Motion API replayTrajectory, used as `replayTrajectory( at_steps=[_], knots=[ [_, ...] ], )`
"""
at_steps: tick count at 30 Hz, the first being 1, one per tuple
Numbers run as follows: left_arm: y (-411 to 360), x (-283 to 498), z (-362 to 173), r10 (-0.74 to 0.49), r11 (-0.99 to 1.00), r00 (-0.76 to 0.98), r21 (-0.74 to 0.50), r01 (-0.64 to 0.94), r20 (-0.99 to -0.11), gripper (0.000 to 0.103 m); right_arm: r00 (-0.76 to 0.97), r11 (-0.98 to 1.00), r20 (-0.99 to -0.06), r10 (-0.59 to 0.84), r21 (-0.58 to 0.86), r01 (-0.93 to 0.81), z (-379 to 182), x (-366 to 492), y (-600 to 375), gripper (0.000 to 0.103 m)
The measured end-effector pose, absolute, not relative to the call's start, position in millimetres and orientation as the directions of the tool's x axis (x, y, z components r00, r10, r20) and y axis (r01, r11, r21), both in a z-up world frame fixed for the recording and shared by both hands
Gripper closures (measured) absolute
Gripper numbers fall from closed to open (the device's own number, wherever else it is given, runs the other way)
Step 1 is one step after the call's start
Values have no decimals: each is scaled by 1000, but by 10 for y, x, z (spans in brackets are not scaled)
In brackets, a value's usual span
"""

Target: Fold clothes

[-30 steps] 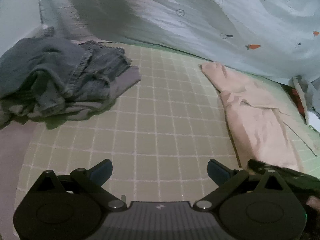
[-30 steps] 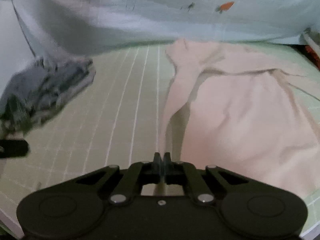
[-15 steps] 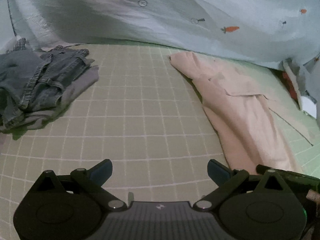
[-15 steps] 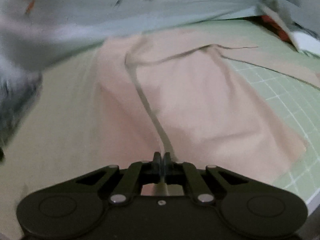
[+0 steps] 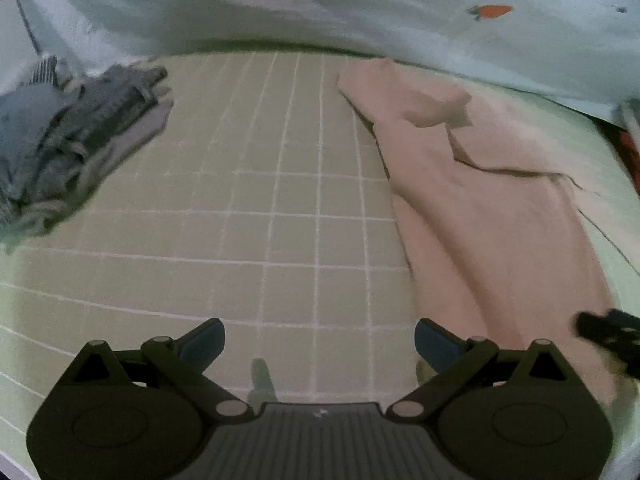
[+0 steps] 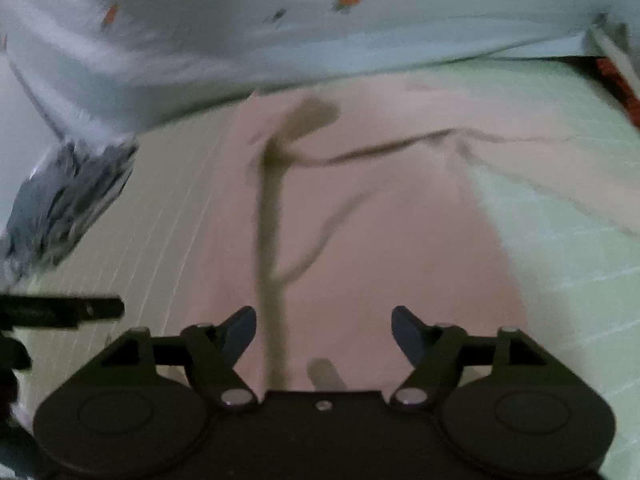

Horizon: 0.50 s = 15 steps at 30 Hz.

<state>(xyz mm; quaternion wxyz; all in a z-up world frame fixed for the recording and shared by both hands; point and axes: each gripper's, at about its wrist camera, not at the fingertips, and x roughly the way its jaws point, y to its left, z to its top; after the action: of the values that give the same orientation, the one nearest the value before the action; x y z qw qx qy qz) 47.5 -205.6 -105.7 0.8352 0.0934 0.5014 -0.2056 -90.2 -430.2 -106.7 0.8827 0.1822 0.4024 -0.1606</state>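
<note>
Garment (image 6: 380,240) pink, blurred, both hand-held grippers (image 5: 320,340) (image 6: 324,328) spread wide, empty, denim heap (image 5: 68,148) cropped.

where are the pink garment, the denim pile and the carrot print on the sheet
pink garment (image 6: 400,240), right wrist view, on its flat middle
denim pile (image 5: 72,148), left wrist view, on the crumpled top
carrot print (image 5: 494,11), left wrist view, on the orange body

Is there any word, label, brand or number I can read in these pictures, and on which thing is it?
None can be read.
The blanket carries only small pictures, such as an orange carrot, no letters.
A tiny pale mark on the left gripper is too small to read.
</note>
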Motion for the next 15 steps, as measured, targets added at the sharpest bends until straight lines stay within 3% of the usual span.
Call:
replayTrajectory(
  at_steps=[9, 15],
  knots=[
    [-2718, 916, -1368, -142, 929, 396, 16, 369, -907, 3, 618, 761, -744, -253, 242, 602, -1118, -1049, -5574, 23],
    [-2993, 1158, -1436, -115, 926, 402, 48, 374, -908, 0, 583, 672, -735, -345, 240, 701, -1329, -623, -6472, 19]
  ],
)
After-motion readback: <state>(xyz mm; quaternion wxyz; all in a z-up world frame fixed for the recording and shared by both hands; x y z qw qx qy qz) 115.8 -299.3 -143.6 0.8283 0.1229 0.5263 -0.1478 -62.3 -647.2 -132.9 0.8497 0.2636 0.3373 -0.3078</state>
